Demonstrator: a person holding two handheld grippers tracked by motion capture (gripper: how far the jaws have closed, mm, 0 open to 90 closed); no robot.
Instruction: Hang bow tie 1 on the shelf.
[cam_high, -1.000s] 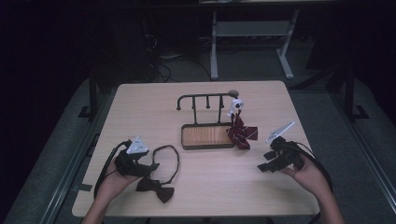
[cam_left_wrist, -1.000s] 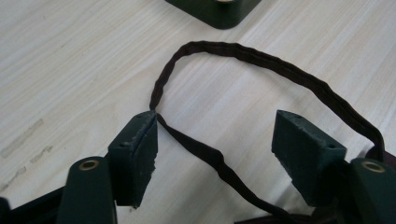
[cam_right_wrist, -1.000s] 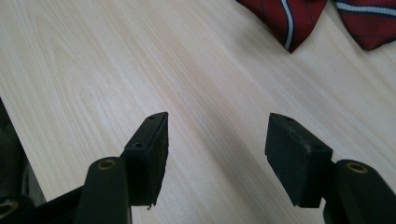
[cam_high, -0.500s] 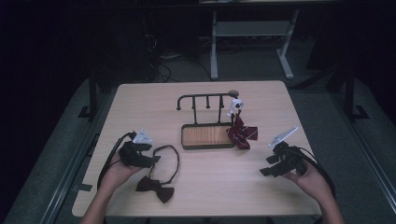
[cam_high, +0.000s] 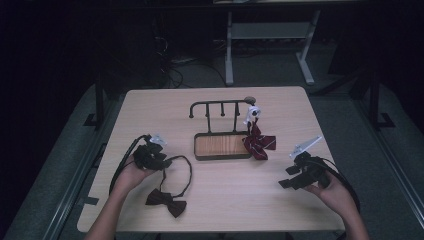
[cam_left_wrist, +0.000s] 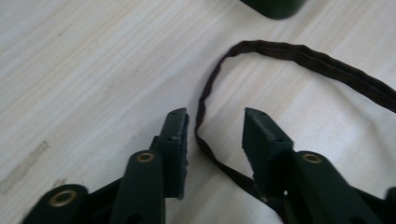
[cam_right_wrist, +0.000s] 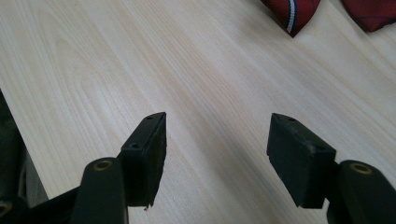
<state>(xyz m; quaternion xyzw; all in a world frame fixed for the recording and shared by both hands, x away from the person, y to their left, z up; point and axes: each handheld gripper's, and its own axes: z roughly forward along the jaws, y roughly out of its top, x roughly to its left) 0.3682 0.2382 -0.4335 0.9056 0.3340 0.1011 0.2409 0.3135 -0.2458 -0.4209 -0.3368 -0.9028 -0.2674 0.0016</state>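
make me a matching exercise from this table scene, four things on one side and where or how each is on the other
1. dark bow tie
2. striped red bow tie
3. left gripper
4. right gripper

a. hangs at the right end of the rack
b. jaws apart over bare table
c. lies flat on the table at front left
d. jaws either side of a dark strap, which they have just been closing on

Pairs: 1-c, 2-a, 3-d, 4-b

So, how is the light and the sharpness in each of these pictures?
High view: the table is lit, the room around it nearly black, fine detail soft. Left gripper view: bright and even; the strap is sharp, the near jaws slightly soft. Right gripper view: bright, wood grain clear, the red tie at the top edge cropped.
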